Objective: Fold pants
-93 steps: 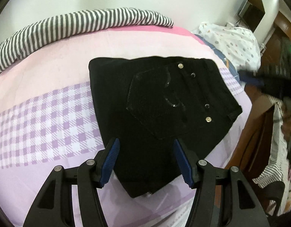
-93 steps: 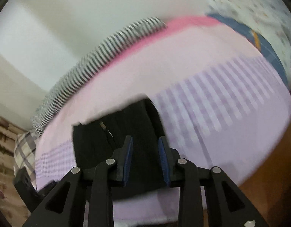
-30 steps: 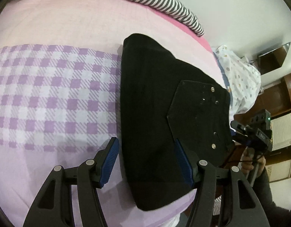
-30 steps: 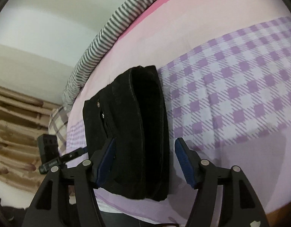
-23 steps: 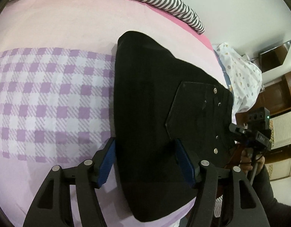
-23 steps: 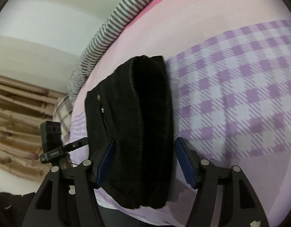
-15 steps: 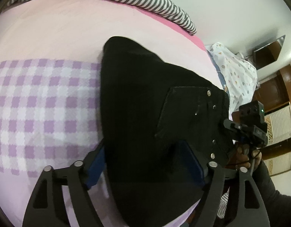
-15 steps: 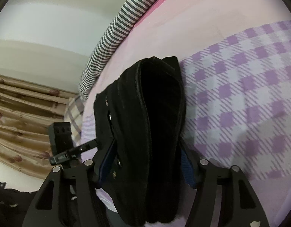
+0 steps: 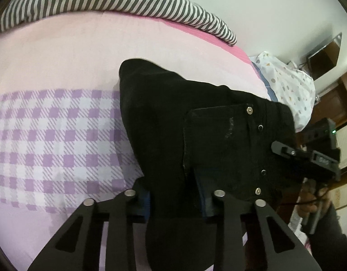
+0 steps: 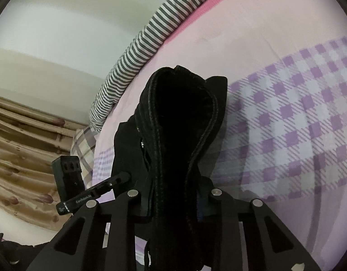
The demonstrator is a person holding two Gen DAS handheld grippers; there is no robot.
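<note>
Both the left gripper (image 9: 175,194) and right gripper (image 10: 173,194) are closing on the pants (image 9: 196,135) mid-frame, so a shallow pinch could slip and spill the fold.

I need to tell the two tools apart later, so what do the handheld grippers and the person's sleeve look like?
Both grippers, left gripper and right gripper, are matte black linkage frames with silver rivets and blue finger pads. The right one's body shows a green light, the left's white lettering. The sleeve is dark.
</note>
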